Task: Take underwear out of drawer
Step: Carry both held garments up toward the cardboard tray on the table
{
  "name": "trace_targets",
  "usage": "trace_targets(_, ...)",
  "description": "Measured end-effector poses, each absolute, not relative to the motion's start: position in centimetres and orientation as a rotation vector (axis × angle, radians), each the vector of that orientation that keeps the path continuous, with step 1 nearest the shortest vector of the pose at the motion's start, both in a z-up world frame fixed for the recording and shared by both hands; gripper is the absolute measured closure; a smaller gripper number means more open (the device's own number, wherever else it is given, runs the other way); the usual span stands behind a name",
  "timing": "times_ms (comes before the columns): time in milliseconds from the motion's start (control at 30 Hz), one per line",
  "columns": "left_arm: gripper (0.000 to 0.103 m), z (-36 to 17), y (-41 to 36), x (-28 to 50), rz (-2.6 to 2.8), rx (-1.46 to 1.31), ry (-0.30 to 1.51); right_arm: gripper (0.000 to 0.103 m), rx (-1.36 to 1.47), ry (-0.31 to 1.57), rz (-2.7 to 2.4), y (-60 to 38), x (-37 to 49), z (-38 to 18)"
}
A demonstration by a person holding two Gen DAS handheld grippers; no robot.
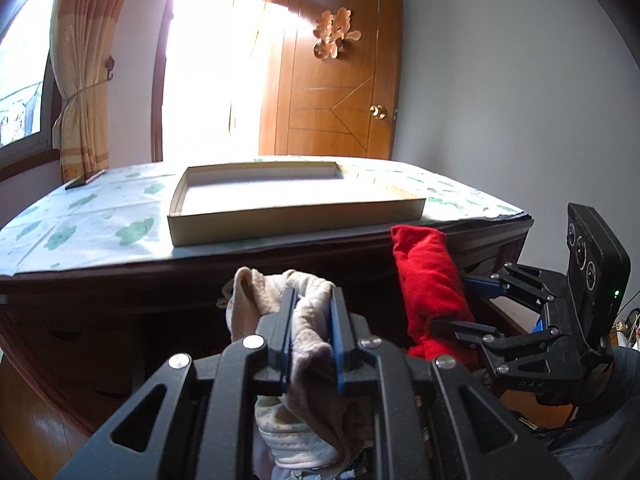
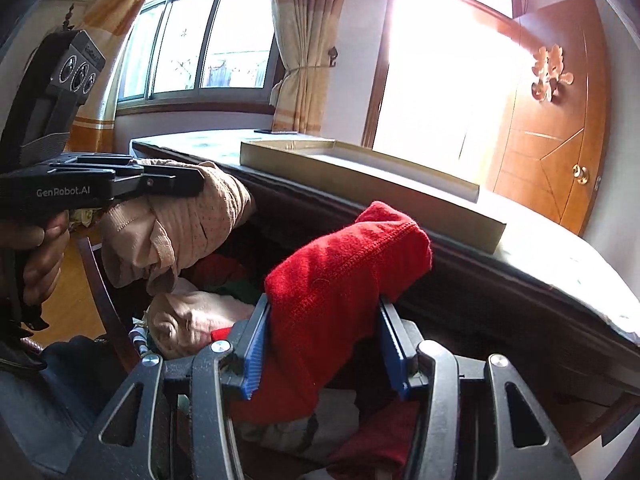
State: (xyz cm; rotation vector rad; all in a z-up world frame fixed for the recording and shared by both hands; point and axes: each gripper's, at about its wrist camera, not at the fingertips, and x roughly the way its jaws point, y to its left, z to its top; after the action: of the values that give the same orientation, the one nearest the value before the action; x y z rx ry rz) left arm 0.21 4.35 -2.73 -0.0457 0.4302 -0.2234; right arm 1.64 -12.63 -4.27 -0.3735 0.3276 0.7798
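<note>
Left wrist view shows the left hand-held gripper (image 1: 314,320) pinched tight on a crumpled beige cotton undergarment (image 1: 308,344), lifted in front of the dark wooden tabletop (image 1: 80,216) with its pale green-patterned cover. Beside it, the right hand-held gripper (image 2: 324,344) clamps a folded red knitted undergarment (image 2: 344,264) between its blue pads, jaws partly spread by the bulk. Both pieces appear clear of the open drawer (image 2: 540,392), where more beige and red garments lie below. A shallow empty cardboard tray (image 1: 296,216) sits on the tabletop, probably the destination. Judging by this, the lift-out is mostly done; setting down remains.
</note>
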Motion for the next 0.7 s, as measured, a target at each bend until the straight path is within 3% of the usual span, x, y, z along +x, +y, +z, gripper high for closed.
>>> trace_targets(700, 0.091, -1.5, 3.7, -1.2, -0.232, -0.021, 0.329, 0.051, -0.384, 0.227, 0.777, -11.9, 0.6, -3.0)
